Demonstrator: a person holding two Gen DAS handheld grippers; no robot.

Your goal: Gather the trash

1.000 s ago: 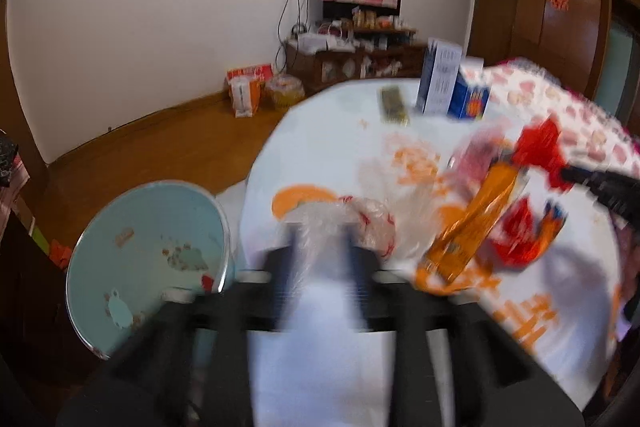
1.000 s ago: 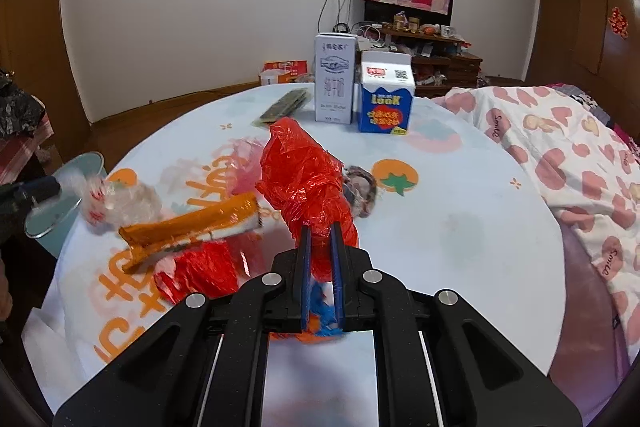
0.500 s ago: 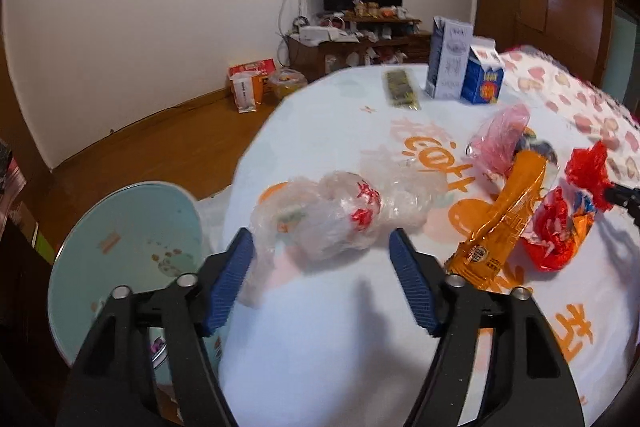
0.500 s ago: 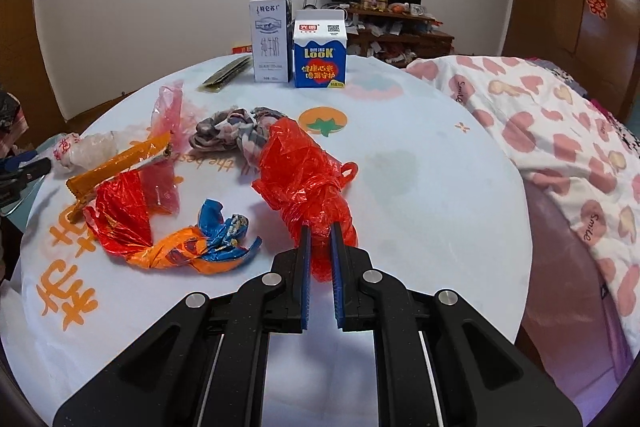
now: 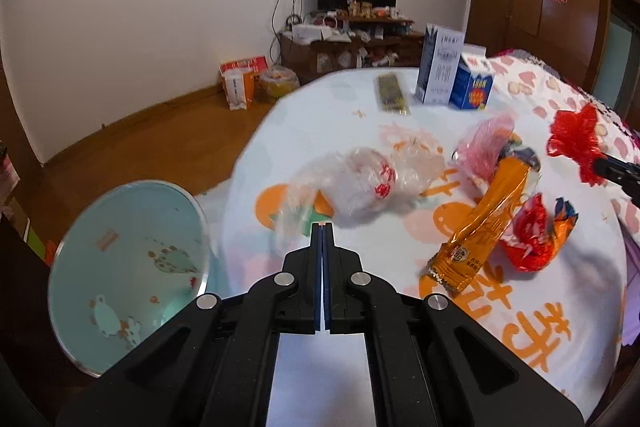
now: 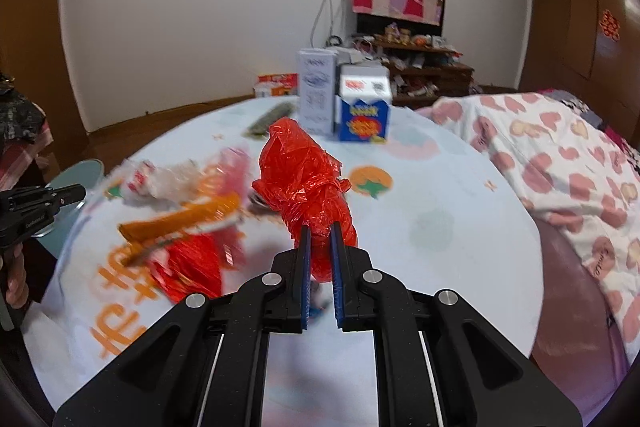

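A crumpled clear plastic bag (image 5: 360, 183) lies on the round table (image 5: 304, 115). Its loose edge sits just ahead of my left gripper (image 5: 322, 225). That gripper's jaws are closing and meet tip to tip; I see no plastic pinched between them. My right gripper (image 6: 320, 227) is shut on a red plastic bag (image 6: 304, 179) held above the table. The left wrist view shows that red bag (image 5: 576, 135) at the far right. A pale blue trash bin (image 5: 128, 255) stands on the floor left of the table. The left gripper (image 6: 76, 193) shows at the left edge of the right wrist view.
An orange wrapper (image 5: 484, 223), a red and orange foil wrapper (image 5: 532, 239) and a pink bag (image 5: 484, 143) lie on the table. Two cartons (image 5: 440, 67) (image 5: 472, 83) and a dark flat packet (image 5: 390, 93) stand at the far edge. A heart-print cover (image 6: 560, 163) lies right.
The left gripper went from wide open around the clear bag to shut, and has drawn back a little. The right gripper has carried the red bag slightly up and left.
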